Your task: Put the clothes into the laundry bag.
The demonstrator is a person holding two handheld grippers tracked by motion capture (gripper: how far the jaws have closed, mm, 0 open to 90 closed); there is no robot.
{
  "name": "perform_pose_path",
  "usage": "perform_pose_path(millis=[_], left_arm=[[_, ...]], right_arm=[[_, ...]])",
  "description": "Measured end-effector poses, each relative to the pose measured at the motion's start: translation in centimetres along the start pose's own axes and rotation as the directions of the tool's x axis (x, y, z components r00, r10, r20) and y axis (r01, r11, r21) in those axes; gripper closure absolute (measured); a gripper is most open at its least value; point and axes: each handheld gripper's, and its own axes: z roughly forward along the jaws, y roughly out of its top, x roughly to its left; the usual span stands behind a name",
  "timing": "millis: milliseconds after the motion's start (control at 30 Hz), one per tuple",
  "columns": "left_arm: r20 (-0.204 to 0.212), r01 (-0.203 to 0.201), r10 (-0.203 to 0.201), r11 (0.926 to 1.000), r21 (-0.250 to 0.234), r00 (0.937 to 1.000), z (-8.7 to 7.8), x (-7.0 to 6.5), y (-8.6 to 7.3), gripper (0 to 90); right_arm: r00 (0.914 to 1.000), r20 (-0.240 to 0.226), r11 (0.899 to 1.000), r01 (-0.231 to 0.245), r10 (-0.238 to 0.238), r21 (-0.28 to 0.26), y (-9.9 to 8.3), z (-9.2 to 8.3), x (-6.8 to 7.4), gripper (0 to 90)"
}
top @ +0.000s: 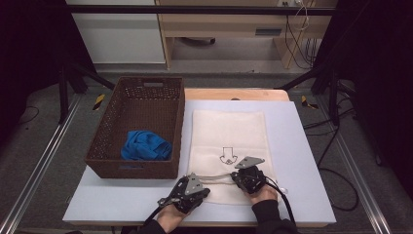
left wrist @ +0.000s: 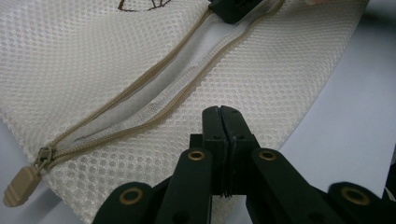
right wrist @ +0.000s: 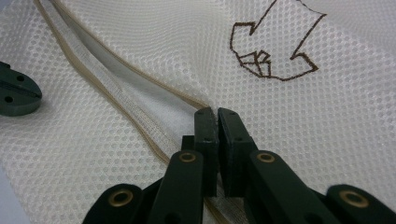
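White board over a wooden table [top: 234, 94], dark floor all round, pale cabinets and loose cables at the back. On the board's near half, toward the middle, lies one cream mesh laundry bag [top: 228, 136], flat, with a brown arrow figure [right wrist: 273, 51] drawn on it and its zipper [left wrist: 154, 100] running along the near end — partly undone, the two tan tracks spread apart with paler cloth showing between.

One left gripper [left wrist: 222, 112] sits at the bag's near-left corner. Its two black jaws are pressed together with no gap; it rests over the mesh just on the near side of the zipper, but whether any cloth is pinched between them I cannot tell. The tan zipper pull [left wrist: 21, 185] lies well off to its side, at the end of the track near the bag's edge.

One right gripper [right wrist: 217, 114] is at the near-middle of the bag, just below the arrow. Its jaws are closed down to a thin slit, right at the upper zipper track where the mesh puckers — it seems to be nipping that edge.

By the board's left edge stands one brown woven basket [top: 146, 92], holding one crumpled blue cloth [top: 145, 146] at its near end.
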Motion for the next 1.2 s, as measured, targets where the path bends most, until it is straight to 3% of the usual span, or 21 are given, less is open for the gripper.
perform_pose_path(millis=[67, 233, 467, 600, 867, 1000, 1100, 1200], left_arm=[[0.001, 0.000, 0.000, 1.0000, 0.002, 1.0000, 0.0, 0.0, 0.0, 87.9], [-0.001, -0.002, 0.002, 1.0000, 0.002, 1.0000, 0.0, 0.0, 0.0, 87.8], [-0.006, -0.001, 0.001, 1.0000, 0.001, 1.0000, -0.1, -0.1, 0.1, 85.7], [0.004, 0.001, -0.001, 0.9997, -0.025, 1.0000, -0.8, -0.1, 0.6, 81.9], [-0.039, -0.042, 0.038, 0.9933, -0.108, 0.9985, -2.9, 0.2, 3.8, 72.2], [-0.069, -0.067, 0.060, 0.9911, -0.115, 0.9958, -2.3, 0.3, 5.7, 57.3], [-0.078, -0.072, 0.064, 0.9907, -0.115, 0.9949, -1.3, 0.4, 6.7, 52.7], [-0.118, -0.096, 0.086, 0.9914, -0.088, 0.9893, -0.1, 0.6, 7.3, 47.1]], right_arm=[[0.9998, -0.005, 1.000, -0.018, 0.018, -0.005, 0.1, -0.2, -0.1, 87.8], [0.9988, -0.025, 0.996, -0.043, 0.041, -0.084, 0.4, -1.5, -0.6, 88.2], [0.9996, -0.004, 0.990, -0.030, 0.029, -0.139, 0.9, -2.6, -0.8, 88.5], [0.9997, -0.001, 0.988, -0.026, 0.026, -0.153, 1.1, -3.1, -0.9, 88.7], [0.9999, 0.006, 0.986, -0.015, 0.016, -0.169, 1.3, -3.5, -0.6, 88.7], [0.9999, -0.003, 0.984, -0.012, 0.012, -0.177, 1.4, -3.7, -0.7, 88.6], [1.0000, -0.003, 0.984, -0.010, 0.009, -0.181, 1.4, -3.8, -0.7, 88.7], [1.0000, 0.001, 0.983, -0.008, 0.008, -0.186, 1.4, -4.0, -0.7, 88.7]])
